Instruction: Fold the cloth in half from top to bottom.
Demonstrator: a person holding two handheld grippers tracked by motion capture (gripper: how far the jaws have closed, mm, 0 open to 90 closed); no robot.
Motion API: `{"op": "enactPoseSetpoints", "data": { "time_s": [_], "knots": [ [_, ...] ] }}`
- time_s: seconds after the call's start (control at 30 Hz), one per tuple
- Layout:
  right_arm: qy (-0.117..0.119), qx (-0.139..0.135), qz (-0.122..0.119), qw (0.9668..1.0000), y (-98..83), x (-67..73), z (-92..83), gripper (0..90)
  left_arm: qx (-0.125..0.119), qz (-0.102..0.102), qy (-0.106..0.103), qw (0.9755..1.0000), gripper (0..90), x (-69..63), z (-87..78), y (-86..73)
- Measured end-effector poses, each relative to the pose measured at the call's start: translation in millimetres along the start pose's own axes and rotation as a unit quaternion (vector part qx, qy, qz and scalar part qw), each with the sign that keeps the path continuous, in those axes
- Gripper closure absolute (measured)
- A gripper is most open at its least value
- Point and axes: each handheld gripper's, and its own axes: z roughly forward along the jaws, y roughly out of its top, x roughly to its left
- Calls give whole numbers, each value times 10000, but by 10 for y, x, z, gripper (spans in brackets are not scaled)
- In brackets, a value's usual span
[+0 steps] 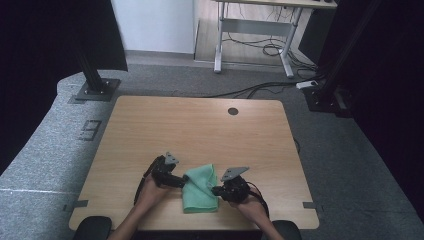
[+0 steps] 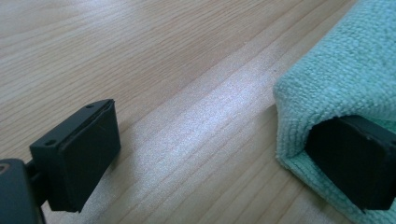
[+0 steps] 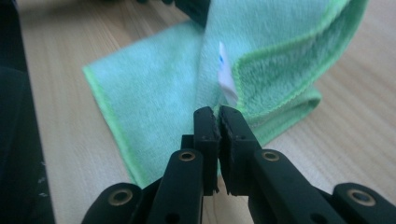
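A green microfibre cloth (image 1: 200,190) lies partly folded near the front edge of the wooden table (image 1: 200,125). My left gripper (image 1: 182,181) is at the cloth's left side. In the left gripper view it (image 2: 217,126) is open wide, with one jaw tucked inside a fold of the cloth (image 2: 345,70) and the other over bare wood. My right gripper (image 1: 216,191) is at the cloth's right side. In the right gripper view it (image 3: 218,114) is shut on a raised edge of the cloth (image 3: 154,93), just below a white label (image 3: 226,77).
A round dark cable hole (image 1: 233,111) sits near the table's far edge. A black post on a base plate (image 1: 95,90) stands on the floor at the back left. A desk frame (image 1: 255,35) and cables (image 1: 265,87) lie beyond the table.
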Motion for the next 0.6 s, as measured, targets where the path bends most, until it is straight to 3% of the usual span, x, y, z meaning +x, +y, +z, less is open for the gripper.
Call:
{"op": "enactPoseSetpoints", "data": {
  "time_s": [0.17,0.27,0.4,0.6],
  "knots": [
    [-82,92,70,9999,-51,-12,66,841,-7,102,-116,9999,41,17,-3,-3],
    [-115,73,127,9998,-75,-23,73,839,166,214,-307,9992,67,29,-47,21],
    [-108,35,230,9997,-101,-35,75,837,232,406,-649,9968,143,6,-171,67],
    [-112,-5,316,9994,-114,-38,81,836,40,666,-1034,9924,177,-72,-307,211]
  ]
}}
